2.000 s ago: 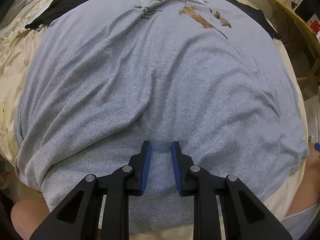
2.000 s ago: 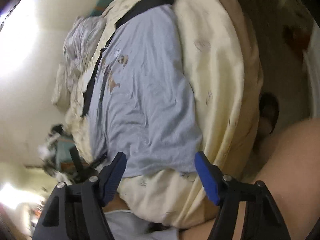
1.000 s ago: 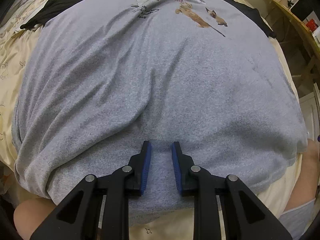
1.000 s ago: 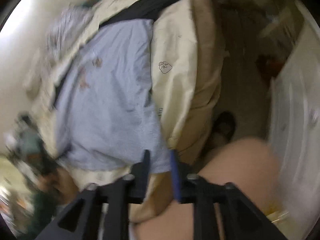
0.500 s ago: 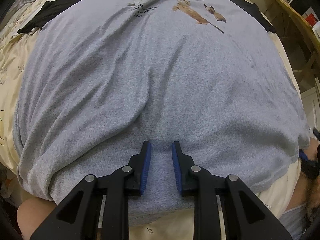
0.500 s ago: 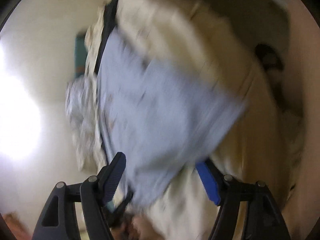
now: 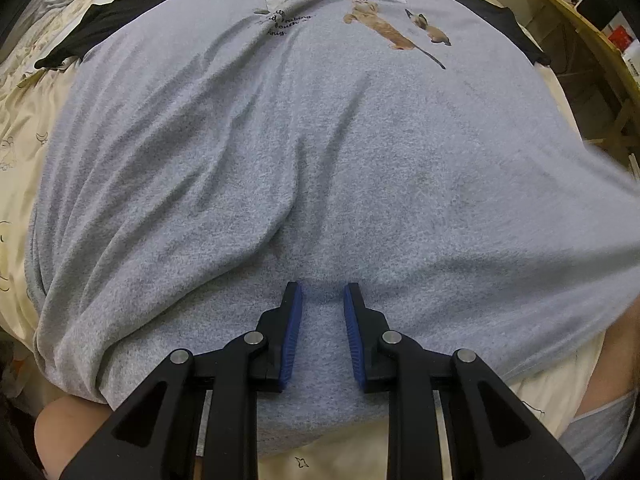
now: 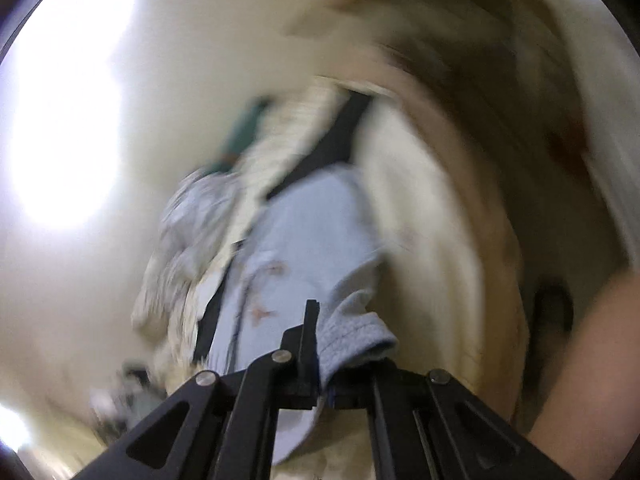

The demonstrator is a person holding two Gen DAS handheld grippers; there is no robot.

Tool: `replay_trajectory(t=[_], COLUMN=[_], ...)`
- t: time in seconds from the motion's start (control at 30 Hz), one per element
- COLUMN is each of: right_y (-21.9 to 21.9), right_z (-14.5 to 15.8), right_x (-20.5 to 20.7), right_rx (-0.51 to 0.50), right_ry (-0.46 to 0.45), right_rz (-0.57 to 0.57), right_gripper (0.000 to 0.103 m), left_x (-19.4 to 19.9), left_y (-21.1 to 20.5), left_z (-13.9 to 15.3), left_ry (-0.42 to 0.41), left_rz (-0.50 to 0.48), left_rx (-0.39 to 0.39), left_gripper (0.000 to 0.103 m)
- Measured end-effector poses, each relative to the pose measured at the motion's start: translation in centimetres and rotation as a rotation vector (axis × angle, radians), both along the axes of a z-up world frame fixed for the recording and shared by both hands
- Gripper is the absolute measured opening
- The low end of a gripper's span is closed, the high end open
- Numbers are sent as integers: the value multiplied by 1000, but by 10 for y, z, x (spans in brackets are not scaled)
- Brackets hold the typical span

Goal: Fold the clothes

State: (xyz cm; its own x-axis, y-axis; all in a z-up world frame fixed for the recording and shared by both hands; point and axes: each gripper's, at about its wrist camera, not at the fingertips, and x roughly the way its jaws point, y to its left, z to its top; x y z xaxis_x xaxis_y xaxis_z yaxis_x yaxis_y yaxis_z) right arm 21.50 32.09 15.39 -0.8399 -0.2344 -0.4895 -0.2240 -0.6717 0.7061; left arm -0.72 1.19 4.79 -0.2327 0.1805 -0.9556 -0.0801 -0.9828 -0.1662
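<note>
My left gripper [image 7: 322, 320] points steeply down over the lower part of a grey T-shirt [image 7: 320, 168] that lies spread flat, print side up, on a bed covered with a cream sheet [image 7: 24, 120]. Its blue pads [image 7: 291, 332] stand a narrow gap apart with the shirt's fabric showing between them; I cannot tell whether they pinch the cloth or only hover above it. The shirt has black sleeves [image 7: 96, 28] at the far end and a printed design of cats and lettering [image 7: 384, 20] near the collar. Long creases run down its left half toward the hem. My right gripper [image 8: 320, 332] is closed on the T-shirt [image 8: 304, 248] at a hem corner: a wad of grey fabric [image 8: 352, 340] bulges out from between its fingers, and the cloth rises off the sheet [image 8: 432, 264] there. In the left wrist view the shirt's right edge is lifted and blurred. The right wrist view is heavily blurred; a rumpled grey-white bundle [image 8: 188, 232] lies beside the shirt.
</note>
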Motion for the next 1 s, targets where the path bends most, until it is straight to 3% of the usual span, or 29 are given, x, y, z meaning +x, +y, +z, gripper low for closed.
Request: replay_trajectory(t=[0.03,0.1,0.13,0.17,0.27,0.33,0.47,0.57,0.67,0.8,0.93,1.0], right_y=[-14,-54,-66,-67,-40,-22,9,32,44,48,48,49], right_z=[15,24,14,-6,-47,-57,-43,-42,-64,-80,-73,-59], right_x=[-6,-25,-30,-36,-36,-28,-8,15,33,35,32,33], right_rx=[68,209,240,203,101,94,137,73,-15,-46,-38,30], right_ry=[33,-20,-93,-169,-302,-339,-353,-376,-473,-553,-615,-660], right_rz=[97,363,405,411,290,215,64,-52,-94,-121,-133,-173], right_gripper=[2,2,2,2,2,2,2,2,2,5,17,22], left_x=[0,-1,-2,-5,-6,-1,1,2,2,1,0,-7], left_y=[-9,-26,-29,-23,-26,-31,-33,-34,-36,-41,-45,-45], left_z=[3,10,6,-5,-7,-7,-4,2,4,4,1,-5], left_ry=[1,4,5,5,2,4,1,-11,-27,-38,-41,-45], left_rz=[0,1,2,2,7,8,1,-2,-8,-11,-15,-11], left_rx=[0,1,0,1,18,26,13,11,11,21,23,27], left_gripper=[25,25,25,25,25,25,25,25,25,25,25,25])
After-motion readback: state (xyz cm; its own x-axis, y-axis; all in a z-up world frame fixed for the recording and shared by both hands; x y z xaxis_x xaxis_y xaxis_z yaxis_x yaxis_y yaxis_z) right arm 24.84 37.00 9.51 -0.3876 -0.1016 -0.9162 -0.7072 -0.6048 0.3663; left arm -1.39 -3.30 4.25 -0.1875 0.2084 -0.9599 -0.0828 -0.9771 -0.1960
